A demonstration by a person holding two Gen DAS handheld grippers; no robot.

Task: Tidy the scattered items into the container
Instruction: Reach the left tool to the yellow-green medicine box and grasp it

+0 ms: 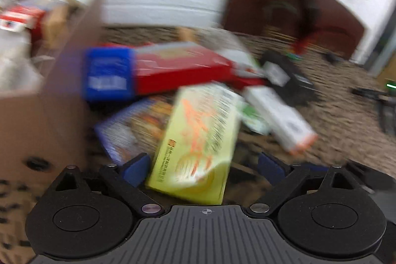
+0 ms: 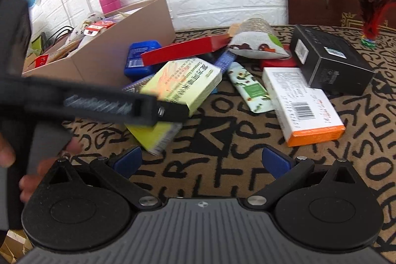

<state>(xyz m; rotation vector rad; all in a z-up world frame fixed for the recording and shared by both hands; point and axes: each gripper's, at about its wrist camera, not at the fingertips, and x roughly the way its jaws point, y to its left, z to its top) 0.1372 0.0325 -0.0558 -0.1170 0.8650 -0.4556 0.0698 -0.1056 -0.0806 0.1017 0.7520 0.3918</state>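
A yellow-green carton (image 1: 198, 140) lies tilted on the pile, between the fingers of my left gripper (image 1: 205, 165). The jaws stand wide and open, with the left pad (image 1: 138, 167) close to the carton's edge and the right pad clear of it. This view is blurred. In the right wrist view the left gripper's black handle (image 2: 106, 104) crosses over the same carton (image 2: 183, 83). The cardboard container (image 2: 111, 53), holding several items, stands at the left (image 1: 49, 115). My right gripper (image 2: 201, 162) hangs open over the patterned cloth with nothing between its fingers.
Scattered beside the container are a blue tin (image 2: 139, 58), a red box (image 2: 183, 50), a printed pouch (image 2: 255, 41), a green-white sachet (image 2: 250, 88), a white box with an orange end (image 2: 304, 103) and a black box (image 2: 329, 58). A feather shuttlecock (image 2: 368, 26) stands at far right. A person's hand (image 2: 44, 165) is at left.
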